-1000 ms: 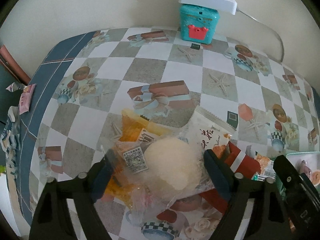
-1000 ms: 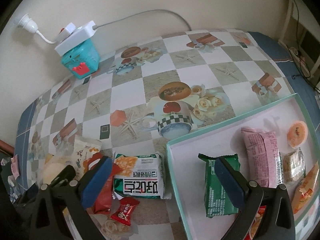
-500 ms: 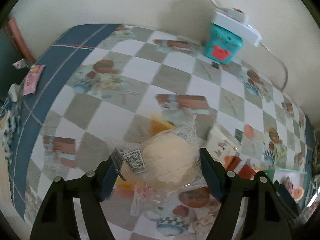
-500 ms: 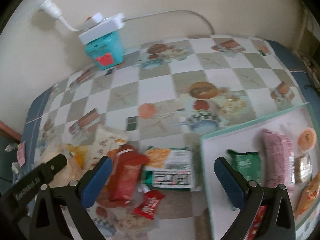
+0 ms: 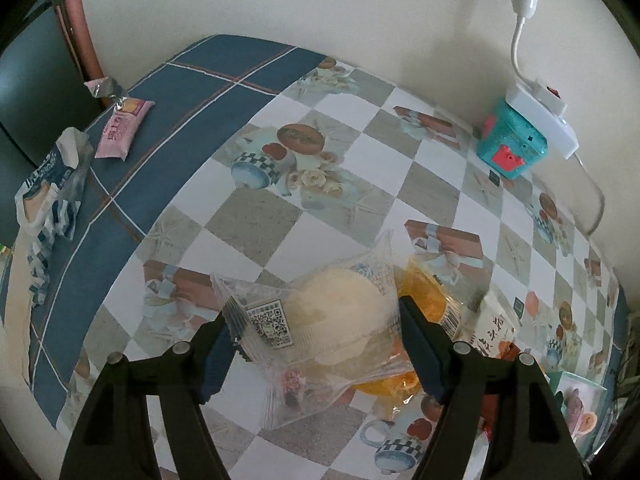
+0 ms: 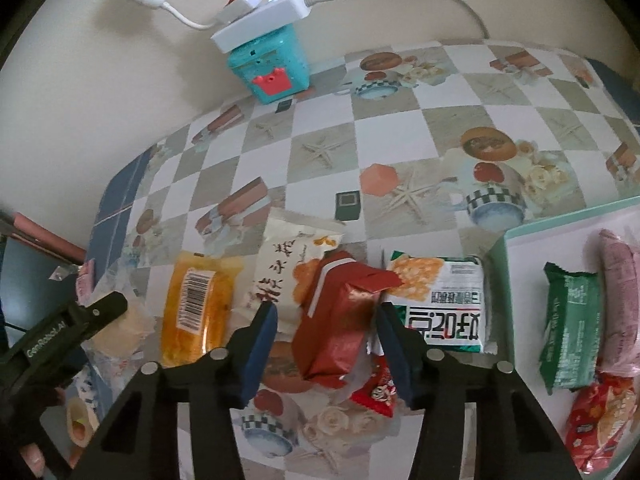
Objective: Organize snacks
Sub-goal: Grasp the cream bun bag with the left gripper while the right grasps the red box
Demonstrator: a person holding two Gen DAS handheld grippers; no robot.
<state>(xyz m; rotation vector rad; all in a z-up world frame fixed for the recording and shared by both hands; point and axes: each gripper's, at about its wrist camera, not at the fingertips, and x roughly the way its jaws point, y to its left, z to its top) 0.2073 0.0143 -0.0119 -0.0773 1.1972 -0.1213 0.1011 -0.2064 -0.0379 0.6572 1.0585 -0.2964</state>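
Note:
My left gripper is shut on a clear-wrapped round white bun and holds it a little above the checked tablecloth. An orange packet lies just behind it. In the right wrist view my right gripper points down over a red foil packet, which lies between its closing jaws. The right pad is at the packet's edge, and a gap shows at the left pad. Around it lie a white packet, the orange packet, a green-and-white packet and a small red sweet.
A teal-rimmed white tray at the right holds a green packet, a pink packet and a red one. A teal box under a white power strip stands against the wall. A pink sachet and a torn wrapper lie on the blue border.
My left gripper closed on the bun, lifted it and swung left with a roll. My right gripper moved left from the tray's edge to the red packet, and its jaws narrowed.

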